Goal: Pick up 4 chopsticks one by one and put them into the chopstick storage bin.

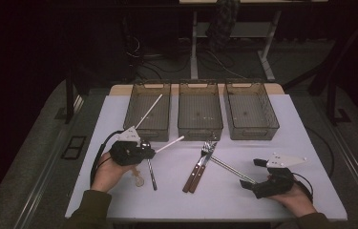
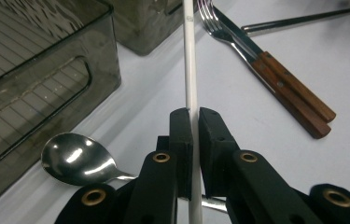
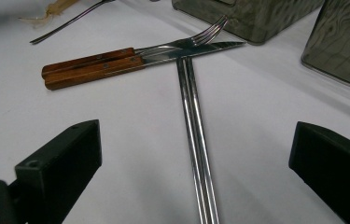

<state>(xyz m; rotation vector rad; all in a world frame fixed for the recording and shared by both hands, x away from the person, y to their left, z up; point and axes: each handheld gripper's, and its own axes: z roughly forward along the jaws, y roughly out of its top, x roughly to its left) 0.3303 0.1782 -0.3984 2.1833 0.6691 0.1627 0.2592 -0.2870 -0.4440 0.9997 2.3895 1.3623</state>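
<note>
My left gripper [image 2: 195, 116] is shut on a white chopstick [image 2: 191, 65], which runs straight out past the jaws. In the high view the left gripper [image 1: 152, 151] sits left of centre, with the chopstick [image 1: 171, 143] pointing toward the bins. A second white chopstick [image 1: 149, 110] leans in the left bin [image 1: 138, 125]. My right gripper [image 3: 196, 133] stands wide open just above a pair of metal chopsticks [image 3: 187, 88] that lies between its jaws, untouched. The right gripper [image 1: 254, 174] is at the front right of the table.
Three smoky plastic bins stand in a row at the back: the middle one [image 1: 200, 131], the right one [image 1: 253, 133]. A wooden-handled fork and knife [image 1: 196, 171] lie at the centre. A metal spoon [image 2: 77, 158] lies under the left gripper, and a small amber item [image 1: 139, 180] lies beside it.
</note>
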